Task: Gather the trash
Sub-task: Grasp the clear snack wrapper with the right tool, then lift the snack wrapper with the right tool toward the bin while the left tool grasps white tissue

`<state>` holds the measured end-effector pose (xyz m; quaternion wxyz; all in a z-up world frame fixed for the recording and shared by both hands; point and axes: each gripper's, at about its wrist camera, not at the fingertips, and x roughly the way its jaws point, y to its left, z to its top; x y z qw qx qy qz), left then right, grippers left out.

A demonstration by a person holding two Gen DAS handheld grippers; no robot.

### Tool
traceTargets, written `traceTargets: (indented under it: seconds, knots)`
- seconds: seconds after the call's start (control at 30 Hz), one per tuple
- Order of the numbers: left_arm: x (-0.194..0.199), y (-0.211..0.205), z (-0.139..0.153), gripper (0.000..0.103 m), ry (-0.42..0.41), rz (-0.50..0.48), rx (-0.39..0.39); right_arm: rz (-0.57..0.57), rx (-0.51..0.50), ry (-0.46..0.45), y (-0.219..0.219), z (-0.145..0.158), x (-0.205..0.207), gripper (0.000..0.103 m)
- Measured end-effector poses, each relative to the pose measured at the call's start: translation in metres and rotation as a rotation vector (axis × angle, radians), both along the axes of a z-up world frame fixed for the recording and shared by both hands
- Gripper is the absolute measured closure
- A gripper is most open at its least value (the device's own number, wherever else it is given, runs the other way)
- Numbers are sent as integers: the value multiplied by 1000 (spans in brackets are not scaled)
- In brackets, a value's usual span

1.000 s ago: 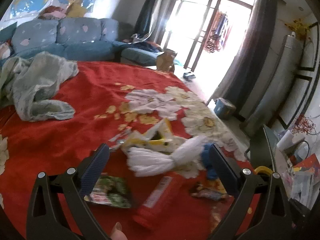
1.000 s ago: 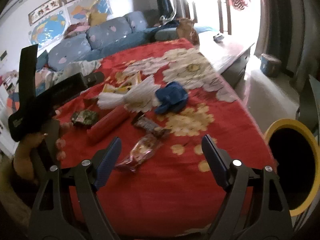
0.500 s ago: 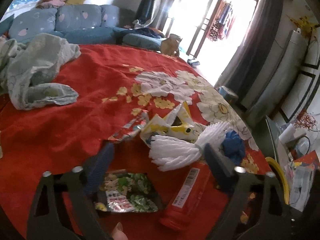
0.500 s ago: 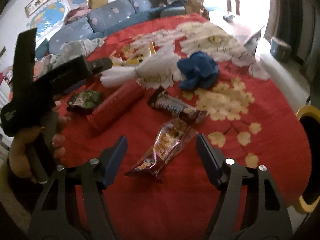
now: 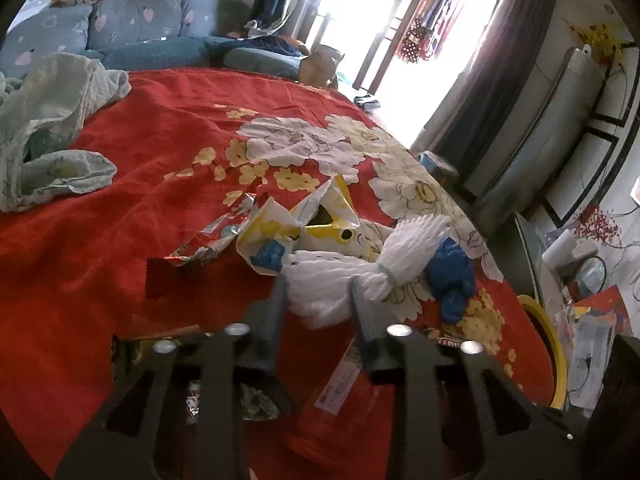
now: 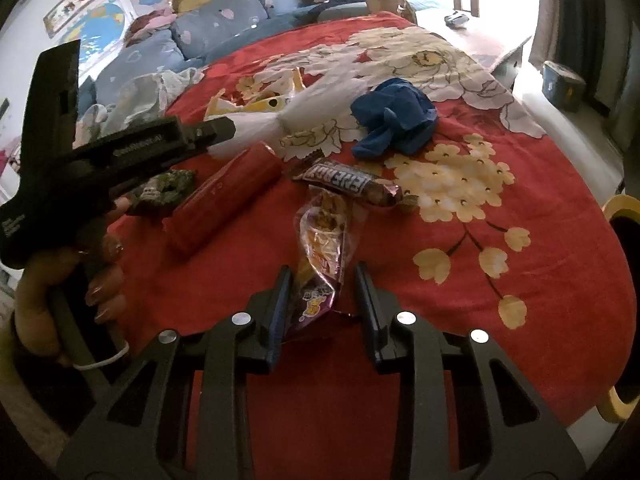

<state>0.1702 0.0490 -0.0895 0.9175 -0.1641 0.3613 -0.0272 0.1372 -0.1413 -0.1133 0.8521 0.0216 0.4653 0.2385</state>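
Trash lies on a red flowered tablecloth (image 6: 540, 280). My right gripper (image 6: 322, 280) has its jaws narrowed around the near end of a clear snack wrapper (image 6: 324, 240); contact is unclear. Beyond lie a dark candy bar (image 6: 352, 184), a red tube (image 6: 228, 196), a green packet (image 6: 164, 190), a blue crumpled glove (image 6: 394, 122) and a white tassel bundle (image 6: 304, 108). My left gripper (image 5: 318, 296) has its jaws narrowed around the near end of the white bundle (image 5: 360, 264). A yellow-white wrapper (image 5: 304, 228) and a red foil wrapper (image 5: 212, 236) lie behind it.
A yellow-rimmed bin (image 6: 624, 304) stands at the table's right edge, also in the left wrist view (image 5: 548, 340). A pale cloth (image 5: 48, 128) lies at the table's far left. A blue sofa (image 5: 140, 28) stands behind. The left gripper's body (image 6: 100, 152) shows in the right wrist view.
Both grippers' jaws have narrowed from wide open. The right gripper came down onto the clear wrapper; the left gripper moved forward to the white bundle.
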Motion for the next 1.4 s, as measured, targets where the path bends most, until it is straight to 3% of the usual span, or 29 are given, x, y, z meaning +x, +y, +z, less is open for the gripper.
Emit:
traceTargets:
  seconds: [0.07,0.2,0.77,1.4]
  knots:
    - [0,0,1,88,-2,-1,1,6,4,-2,0,1,-1,78]
    - [-4,0,7,93,-24,-5,-3,22,9,-8,0,4,-3,78]
    - [-29,-4,55,96,-146,-31,-29,54,40,-125,-5,43,-16,79]
    - [-39,-43,81,96,-196,-135,-12,-119,72,-224,-69,79,3,78]
